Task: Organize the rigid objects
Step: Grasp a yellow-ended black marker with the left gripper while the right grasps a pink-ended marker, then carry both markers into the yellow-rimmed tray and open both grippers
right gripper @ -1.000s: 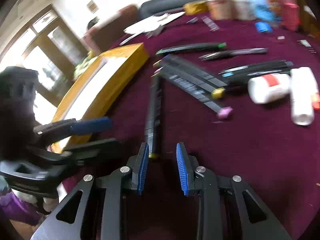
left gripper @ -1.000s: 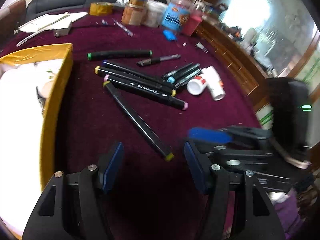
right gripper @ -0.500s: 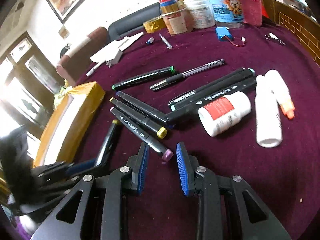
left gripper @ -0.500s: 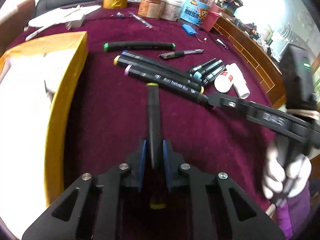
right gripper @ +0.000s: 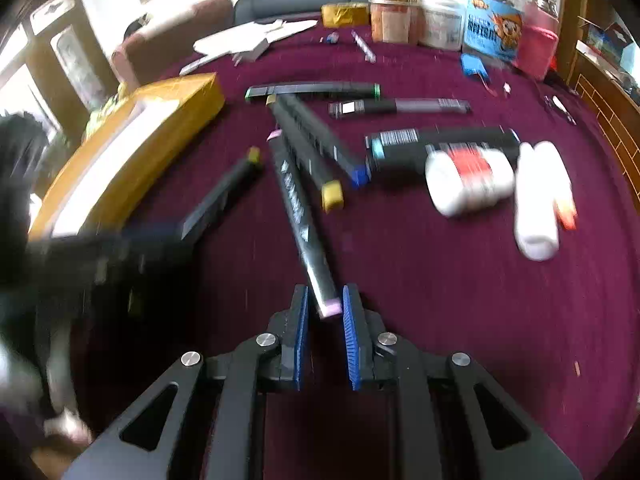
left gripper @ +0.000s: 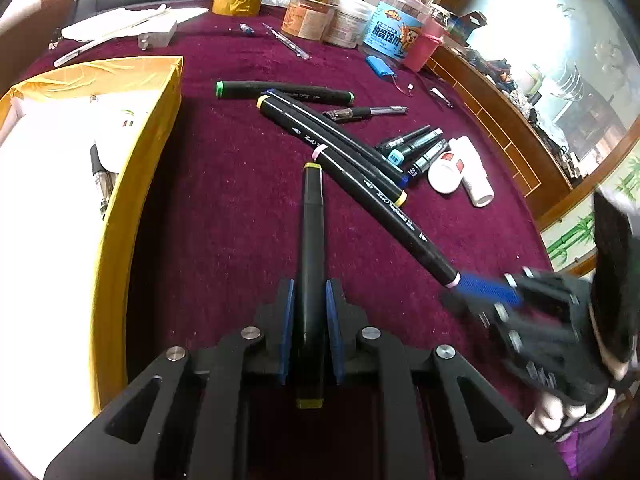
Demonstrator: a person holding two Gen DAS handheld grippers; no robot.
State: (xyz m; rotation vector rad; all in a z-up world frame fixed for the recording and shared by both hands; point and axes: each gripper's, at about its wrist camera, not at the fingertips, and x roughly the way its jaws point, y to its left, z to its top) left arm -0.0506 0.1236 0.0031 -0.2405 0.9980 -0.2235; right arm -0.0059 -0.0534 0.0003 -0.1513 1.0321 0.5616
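Several black markers lie on the maroon tablecloth. My left gripper is shut on the yellow-ended marker, which runs straight out between the blue pads, its far tip near the pile. In the right wrist view this marker slants toward the blurred left gripper. My right gripper is closing its jaws, and the near pink end of the pink-ended marker sits between the pads at their tips. The left wrist view shows the right gripper at that end of the pink-ended marker.
A yellow box with white contents stands at the left. More markers, a pen and two white bottles lie ahead. Jars and a tape roll line the back. The table's wooden edge runs along the right.
My left gripper went from wide open to shut on the yellow-ended marker. My right gripper came down onto the pink end of the other marker and narrowed its jaws.
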